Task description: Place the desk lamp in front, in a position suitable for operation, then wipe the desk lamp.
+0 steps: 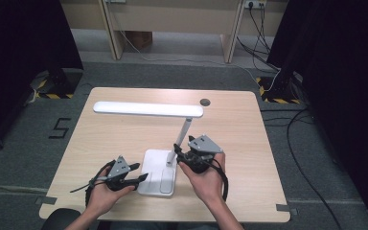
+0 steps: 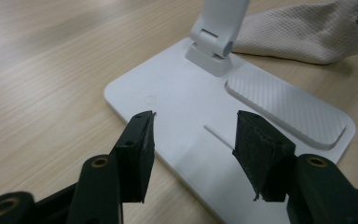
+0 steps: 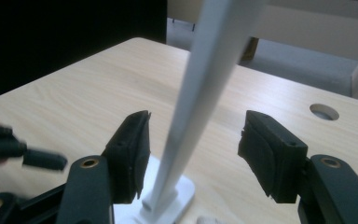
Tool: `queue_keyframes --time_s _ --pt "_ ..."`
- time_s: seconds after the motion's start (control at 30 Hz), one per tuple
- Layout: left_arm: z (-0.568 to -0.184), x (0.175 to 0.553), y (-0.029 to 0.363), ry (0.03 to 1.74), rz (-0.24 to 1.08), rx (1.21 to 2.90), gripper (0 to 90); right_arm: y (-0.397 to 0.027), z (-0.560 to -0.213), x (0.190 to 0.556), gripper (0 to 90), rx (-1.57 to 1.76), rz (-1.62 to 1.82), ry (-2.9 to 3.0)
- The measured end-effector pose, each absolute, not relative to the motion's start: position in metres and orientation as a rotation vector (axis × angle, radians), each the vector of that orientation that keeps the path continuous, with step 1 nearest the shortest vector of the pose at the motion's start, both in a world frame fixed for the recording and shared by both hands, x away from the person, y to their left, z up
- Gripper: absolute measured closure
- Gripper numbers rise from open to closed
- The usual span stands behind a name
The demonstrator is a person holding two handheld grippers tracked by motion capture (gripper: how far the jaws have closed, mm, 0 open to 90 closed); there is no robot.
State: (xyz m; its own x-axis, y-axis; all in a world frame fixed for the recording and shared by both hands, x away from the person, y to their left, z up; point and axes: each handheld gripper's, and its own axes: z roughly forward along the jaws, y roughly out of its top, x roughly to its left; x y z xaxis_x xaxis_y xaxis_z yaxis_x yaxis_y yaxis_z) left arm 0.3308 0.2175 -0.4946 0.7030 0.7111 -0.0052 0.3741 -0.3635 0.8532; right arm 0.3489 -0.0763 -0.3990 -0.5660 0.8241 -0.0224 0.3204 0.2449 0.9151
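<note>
- Your right gripper [image 1: 178, 152] has its jaws apart, one on each side of the slim white stem [image 3: 200, 107] of the desk lamp; the black pads [image 3: 131, 154] do not press on it, so nothing is clamped.
- Your left gripper [image 1: 141, 172] also stands open, its jaws pointing at the lamp's flat white plastic base [image 2: 177, 112] from the base's left side, hovering over its near left corner with nothing between them.
- The relation that matters: the stem rises from the hinge [image 2: 214, 42] at the far right of the base and leans away from you, so its long axis runs up and toward the far edge of the bench, straight through the right gripper's gap. The right hand is clearly the nearer one to the stem; the left is the nearer one to the base.
- Closing the right jaws would likely take the stem low down, just above the hinge; the left gripper looks placed to steady the base.
- Your right hand [image 1: 206, 179] is held with the gripper level and angled left toward the stem; your left hand [image 1: 106, 189] lies low near the front edge of the pale wooden bench [image 1: 239, 124], gripper pointing right.
- The lamp's long white light bar [image 1: 148, 109] stretches left over the bench's far half, parallel to the far edge.
- A white textured cloth [image 2: 303, 32] lies just beyond the base.
</note>
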Motion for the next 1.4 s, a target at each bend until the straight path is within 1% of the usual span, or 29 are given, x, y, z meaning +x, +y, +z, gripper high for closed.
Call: queue_keyframes --time_s 0.17,0.23,0.4,0.57,0.7,0.87,1.17,1.4 --pt "-0.496 0.329 0.235 0.902 0.486 1.940 42.9 -0.109 -0.417 0.339 41.5 1.107 1.287 2.024" --pt "-0.496 0.331 0.239 0.904 0.512 1.939 42.0 -0.126 -0.428 0.337 42.5 1.159 1.253 2.017" --pt "-0.499 0.332 0.244 0.912 0.529 1.936 41.7 -0.164 -0.453 0.333 45.5 1.292 1.166 1.973" --pt "-0.501 0.331 0.246 0.925 0.531 1.929 41.7 -0.183 -0.465 0.328 46.7 1.357 1.117 1.949" --pt "-0.500 0.329 0.246 0.916 0.532 1.929 41.7 -0.184 -0.468 0.330 47.1 1.363 1.097 1.963" --pt "-0.501 0.330 0.246 0.924 0.526 1.922 41.7 -0.178 -0.469 0.336 48.3 1.358 1.090 2.024" --pt "-0.499 0.332 0.238 0.889 0.512 1.928 41.5 -0.168 -0.469 0.346 49.0 1.313 1.066 2.139" --pt "-0.499 0.330 0.239 0.886 0.500 1.923 41.3 -0.156 -0.468 0.349 44.4 1.313 1.063 2.196"
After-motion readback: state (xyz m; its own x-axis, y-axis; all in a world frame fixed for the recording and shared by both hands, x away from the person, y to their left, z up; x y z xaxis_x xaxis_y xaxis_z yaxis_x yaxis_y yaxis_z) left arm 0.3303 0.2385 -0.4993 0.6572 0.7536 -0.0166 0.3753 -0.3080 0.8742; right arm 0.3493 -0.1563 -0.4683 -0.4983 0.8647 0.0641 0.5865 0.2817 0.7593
